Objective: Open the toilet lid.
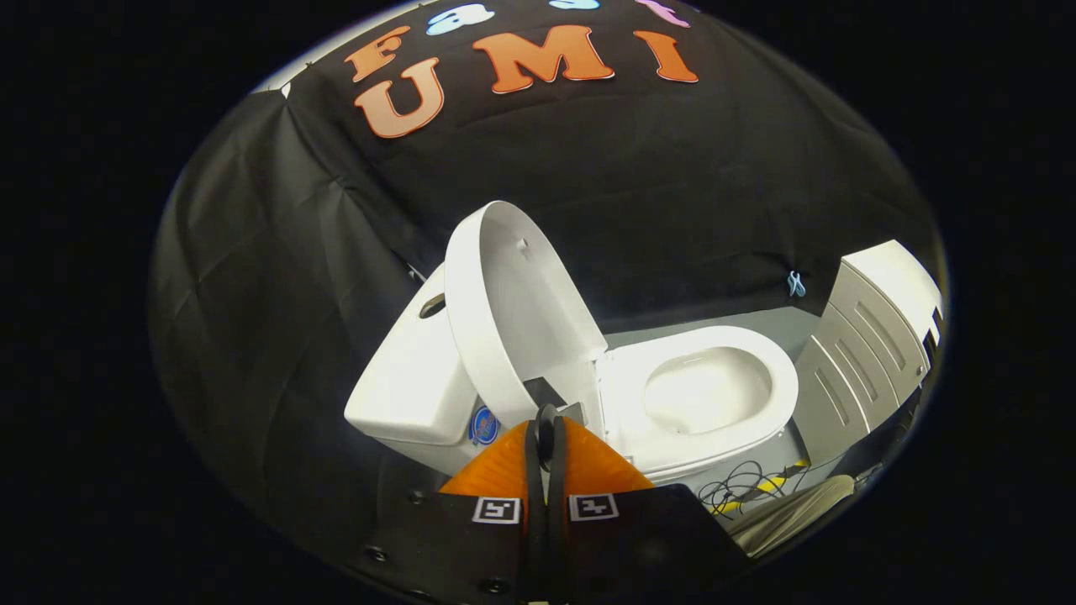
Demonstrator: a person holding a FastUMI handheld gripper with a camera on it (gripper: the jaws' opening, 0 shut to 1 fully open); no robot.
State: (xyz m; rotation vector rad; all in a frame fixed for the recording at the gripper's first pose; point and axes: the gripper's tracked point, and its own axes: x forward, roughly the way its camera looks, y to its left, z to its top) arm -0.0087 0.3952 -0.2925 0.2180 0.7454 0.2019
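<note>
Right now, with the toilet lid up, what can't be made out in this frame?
- The gripper: fingers pressed together; whether they pinch the lid's lower edge is hidden by the fingers themselves.
- The lid hinge: covered by the gripper and the lid.
- The round sticker on the tank: too small to read.
- The cables beside the toilet base: their run is cut off by the gripper body.
- The white cabinet: its far side is cut off.

The hand-held gripper [545, 437] carries two square black-and-white markers and dark screws.
</note>
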